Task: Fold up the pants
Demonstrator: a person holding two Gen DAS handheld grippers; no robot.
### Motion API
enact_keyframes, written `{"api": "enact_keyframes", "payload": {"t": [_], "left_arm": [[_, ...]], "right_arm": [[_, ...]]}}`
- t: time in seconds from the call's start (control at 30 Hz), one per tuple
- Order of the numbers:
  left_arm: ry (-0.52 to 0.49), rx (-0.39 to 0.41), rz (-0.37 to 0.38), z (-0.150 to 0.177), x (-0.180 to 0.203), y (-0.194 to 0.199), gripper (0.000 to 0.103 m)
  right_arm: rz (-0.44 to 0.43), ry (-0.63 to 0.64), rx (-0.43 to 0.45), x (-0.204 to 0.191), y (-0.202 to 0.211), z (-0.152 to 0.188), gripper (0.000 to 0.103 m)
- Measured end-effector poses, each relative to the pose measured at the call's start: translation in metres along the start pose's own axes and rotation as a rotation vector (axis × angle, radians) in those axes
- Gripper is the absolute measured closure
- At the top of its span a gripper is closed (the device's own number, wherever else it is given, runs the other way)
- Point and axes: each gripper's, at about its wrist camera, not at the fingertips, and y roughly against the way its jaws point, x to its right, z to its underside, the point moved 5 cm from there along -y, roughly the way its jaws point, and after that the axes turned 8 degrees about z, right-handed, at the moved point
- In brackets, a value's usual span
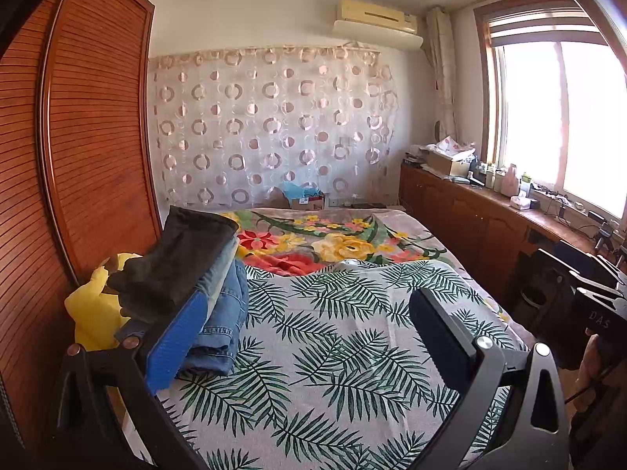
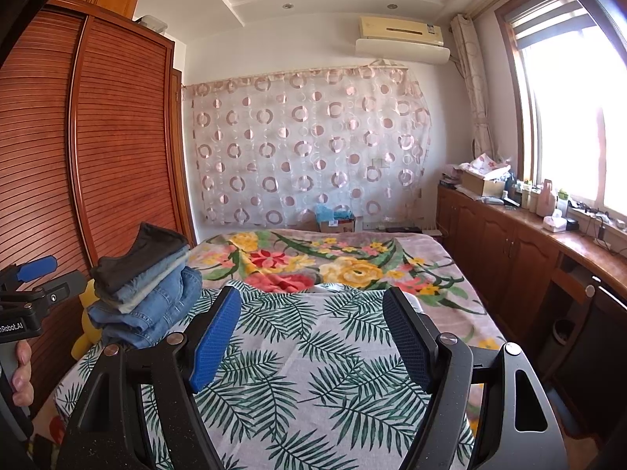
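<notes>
A stack of folded pants (image 1: 203, 286) lies at the bed's left side: dark grey pants on top, blue jeans below. It also shows in the right wrist view (image 2: 145, 293). My left gripper (image 1: 309, 333) is open and empty, its blue left pad right beside the stack. My right gripper (image 2: 313, 337) is open and empty above the palm-leaf sheet (image 2: 313, 372), to the right of the stack. The left gripper's body (image 2: 27, 305) shows at the left edge of the right wrist view, and the right gripper's body (image 1: 588, 305) at the right edge of the left wrist view.
A yellow plush toy (image 1: 94, 313) sits behind the stack against the wooden wardrobe (image 1: 78, 137). A floral blanket (image 1: 333, 243) covers the far half of the bed. A wooden cabinet (image 1: 470, 215) with clutter runs under the window at right.
</notes>
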Motion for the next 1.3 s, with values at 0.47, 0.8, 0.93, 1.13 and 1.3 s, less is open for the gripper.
{"api": "enact_keyframes", "payload": {"t": [0.47, 0.8, 0.93, 1.13, 1.3], "left_arm": [[0.000, -0.001, 0.001, -0.0005, 0.0006, 0.0000, 0.000], [-0.001, -0.001, 0.000, -0.0007, 0.0011, 0.0001, 0.000], [-0.001, 0.000, 0.001, -0.0009, 0.0013, 0.0000, 0.000], [0.000, -0.001, 0.001, -0.0008, 0.0015, 0.0001, 0.000], [-0.001, -0.001, 0.000, -0.0007, 0.0017, 0.0002, 0.000]], "right_arm": [[-0.003, 0.000, -0.001, 0.0001, 0.0002, 0.0001, 0.026], [-0.004, 0.000, -0.003, 0.0015, 0.0004, 0.0002, 0.026], [-0.003, -0.001, -0.002, 0.0025, 0.0011, -0.0007, 0.026], [-0.005, -0.001, -0.004, 0.0026, 0.0008, -0.0006, 0.026], [-0.004, 0.001, -0.002, 0.0025, 0.0008, -0.0003, 0.026]]}}
